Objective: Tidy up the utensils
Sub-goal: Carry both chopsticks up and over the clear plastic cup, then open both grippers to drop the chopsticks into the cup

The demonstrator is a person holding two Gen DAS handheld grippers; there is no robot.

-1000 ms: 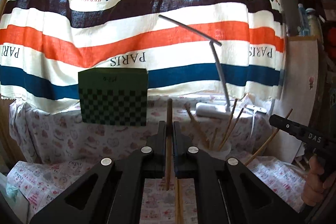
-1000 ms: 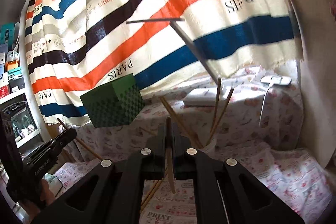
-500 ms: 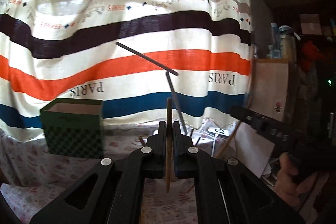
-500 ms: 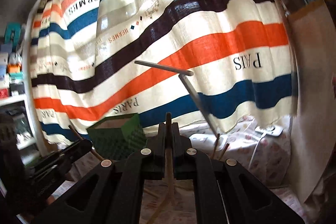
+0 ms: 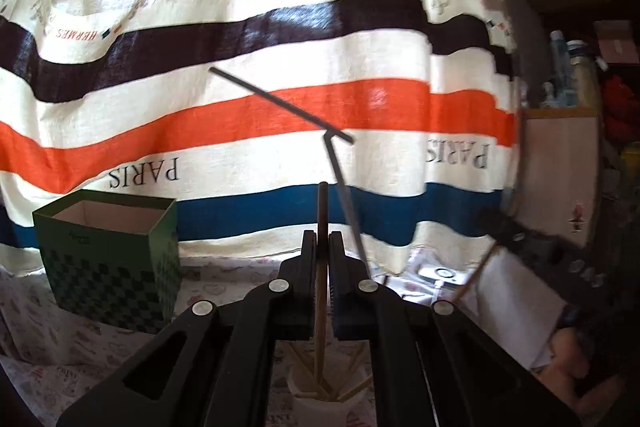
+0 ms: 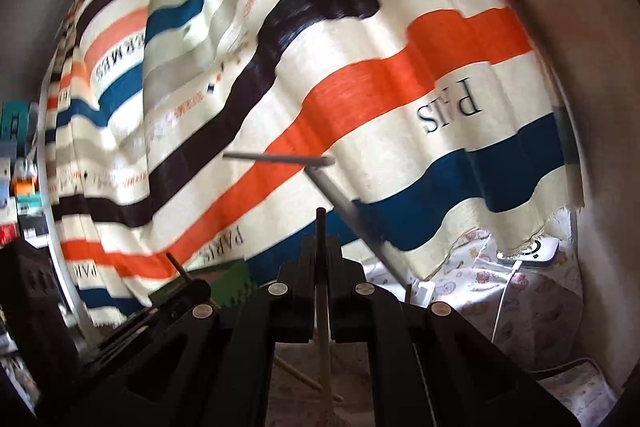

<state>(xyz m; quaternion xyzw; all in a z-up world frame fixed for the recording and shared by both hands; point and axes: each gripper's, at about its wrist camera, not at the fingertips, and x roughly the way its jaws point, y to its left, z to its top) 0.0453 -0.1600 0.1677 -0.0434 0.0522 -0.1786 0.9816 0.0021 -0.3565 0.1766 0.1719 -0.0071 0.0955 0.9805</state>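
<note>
My left gripper (image 5: 322, 247) is shut on a wooden chopstick (image 5: 320, 267) that stands upright, its lower end over a white cup (image 5: 320, 399) holding several chopsticks. My right gripper (image 6: 321, 251) is shut on another chopstick (image 6: 321, 291), held upright above chopsticks lying on the table. The right gripper also shows at the right of the left wrist view (image 5: 532, 247), a chopstick (image 5: 480, 273) slanting through it. The left gripper shows at the lower left of the right wrist view (image 6: 176, 303).
A green checkered open box (image 5: 108, 259) stands on the patterned tablecloth (image 5: 24, 327) at left. A desk lamp arm (image 5: 344, 187) rises behind the cup. A striped cloth (image 5: 280, 107) hangs behind. A white charger (image 6: 536, 249) and cable lie at right.
Both grippers rose and tilted up, each keeping its chopstick. The left wrist view then dropped back, bringing the white cup under the left gripper's chopstick.
</note>
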